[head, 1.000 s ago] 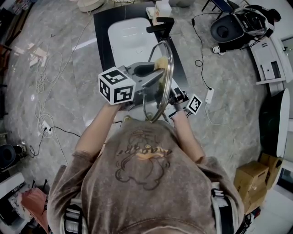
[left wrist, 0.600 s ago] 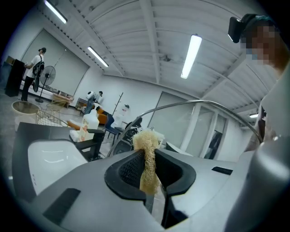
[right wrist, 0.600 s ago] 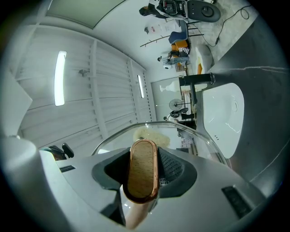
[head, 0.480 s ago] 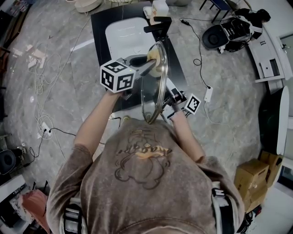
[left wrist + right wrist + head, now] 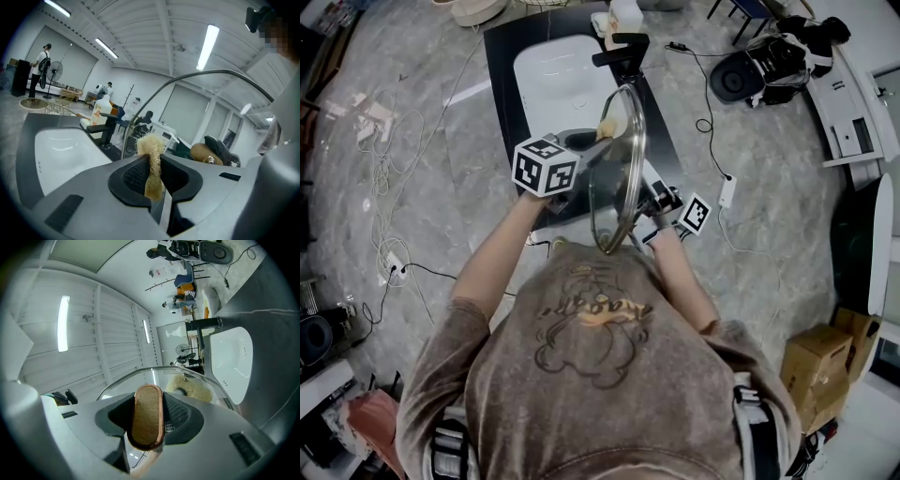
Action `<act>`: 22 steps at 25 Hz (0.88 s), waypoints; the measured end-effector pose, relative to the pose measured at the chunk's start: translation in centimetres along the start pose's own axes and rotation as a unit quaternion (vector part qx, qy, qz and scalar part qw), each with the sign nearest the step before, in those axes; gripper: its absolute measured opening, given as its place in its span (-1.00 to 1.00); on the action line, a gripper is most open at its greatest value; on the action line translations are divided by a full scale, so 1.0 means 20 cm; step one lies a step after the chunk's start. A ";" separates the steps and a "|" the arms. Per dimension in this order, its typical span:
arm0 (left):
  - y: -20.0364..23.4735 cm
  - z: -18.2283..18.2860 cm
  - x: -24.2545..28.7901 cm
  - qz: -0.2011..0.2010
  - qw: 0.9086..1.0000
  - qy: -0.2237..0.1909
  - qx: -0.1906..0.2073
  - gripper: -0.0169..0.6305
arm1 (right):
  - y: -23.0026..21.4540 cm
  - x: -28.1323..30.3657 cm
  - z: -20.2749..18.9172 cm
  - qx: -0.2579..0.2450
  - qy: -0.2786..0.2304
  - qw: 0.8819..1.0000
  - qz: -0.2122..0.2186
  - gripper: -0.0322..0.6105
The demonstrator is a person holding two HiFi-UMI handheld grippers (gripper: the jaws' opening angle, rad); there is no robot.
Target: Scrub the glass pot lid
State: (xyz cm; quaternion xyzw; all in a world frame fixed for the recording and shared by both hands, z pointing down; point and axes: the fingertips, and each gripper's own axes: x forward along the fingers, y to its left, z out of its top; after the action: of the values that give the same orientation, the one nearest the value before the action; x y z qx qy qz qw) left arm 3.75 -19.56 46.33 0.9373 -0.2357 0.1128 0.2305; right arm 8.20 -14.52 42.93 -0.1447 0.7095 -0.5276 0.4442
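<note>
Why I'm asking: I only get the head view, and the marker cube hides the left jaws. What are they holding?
Observer: The left gripper is shut on a tan fibrous scrubber, seen in its own view.
Operator: And where does the right gripper hold the lid?
Observer: The right gripper is clamped on the wooden knob of the glass lid; the knob has a copper-coloured rim.
Operator: Is the scrubber at the glass?
Observer: The right gripper view shows it through the glass, on the side away from the knob; contact I cannot tell.
</note>
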 end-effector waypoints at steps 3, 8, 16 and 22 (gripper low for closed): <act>-0.05 -0.06 0.00 -0.012 1.000 0.018 -0.003 -0.72 | -0.01 -0.01 0.01 -0.002 -0.006 1.000 -0.003 -0.37; -0.14 -0.16 -0.03 -0.037 0.998 0.040 -0.008 -0.73 | -0.01 0.00 0.06 -0.005 -0.017 1.000 0.001 -0.37; -0.32 -0.25 -0.08 -0.069 0.995 0.068 0.003 -0.73 | -0.02 -0.02 0.12 -0.014 -0.029 0.999 -0.001 -0.37; -0.46 -0.24 -0.14 -0.099 0.992 0.080 0.004 -0.73 | -0.04 -0.02 0.16 -0.017 -0.038 0.999 -0.012 -0.37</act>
State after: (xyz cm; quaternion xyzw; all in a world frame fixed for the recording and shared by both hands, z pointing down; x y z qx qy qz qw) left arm 5.37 -8.97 46.04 0.9451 -0.1217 0.1649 0.2547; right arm 10.74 -16.64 43.62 -0.1801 0.6992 -0.5149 0.4621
